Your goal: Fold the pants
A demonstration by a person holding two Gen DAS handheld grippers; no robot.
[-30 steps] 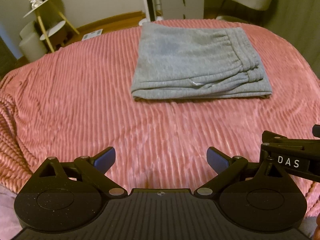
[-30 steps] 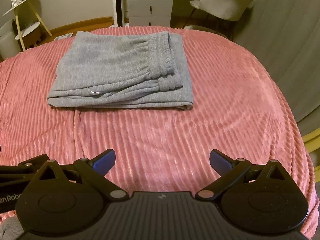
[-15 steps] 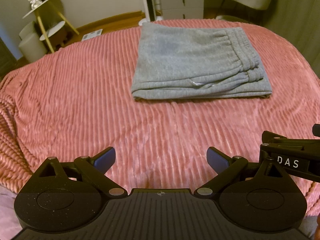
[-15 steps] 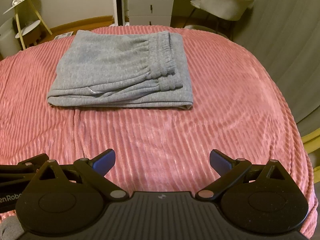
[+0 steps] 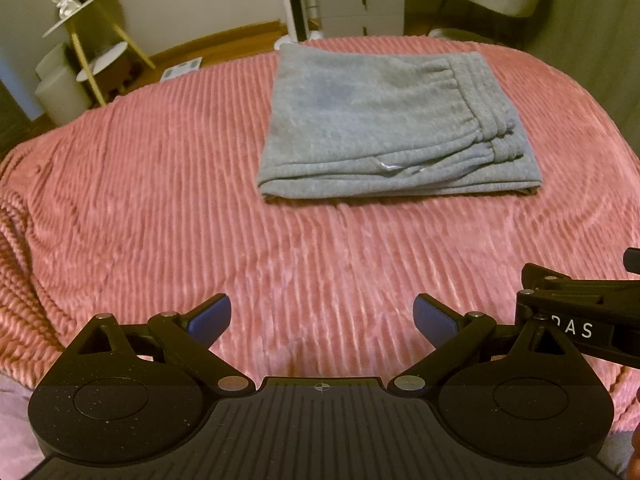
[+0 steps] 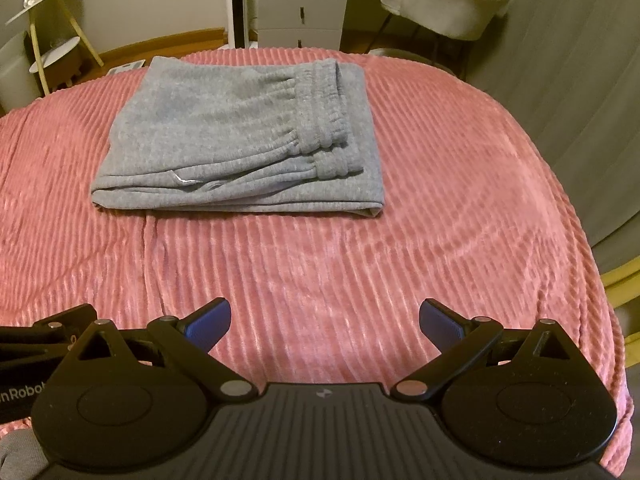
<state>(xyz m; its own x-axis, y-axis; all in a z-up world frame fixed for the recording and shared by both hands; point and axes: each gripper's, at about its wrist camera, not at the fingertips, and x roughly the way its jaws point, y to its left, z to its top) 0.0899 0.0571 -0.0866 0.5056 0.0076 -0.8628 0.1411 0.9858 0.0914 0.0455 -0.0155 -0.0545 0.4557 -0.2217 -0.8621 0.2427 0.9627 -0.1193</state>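
Observation:
Grey sweatpants lie folded into a flat rectangle on the pink ribbed blanket, waistband on the right side. They also show in the right wrist view. My left gripper is open and empty, held above the blanket well short of the pants. My right gripper is open and empty too, at the same near side. The right gripper's body shows at the right edge of the left wrist view.
The blanket covers the bed. Beyond the far edge stand a white drawer cabinet, a light chair and a small tiered side table. A grey curtain hangs on the right.

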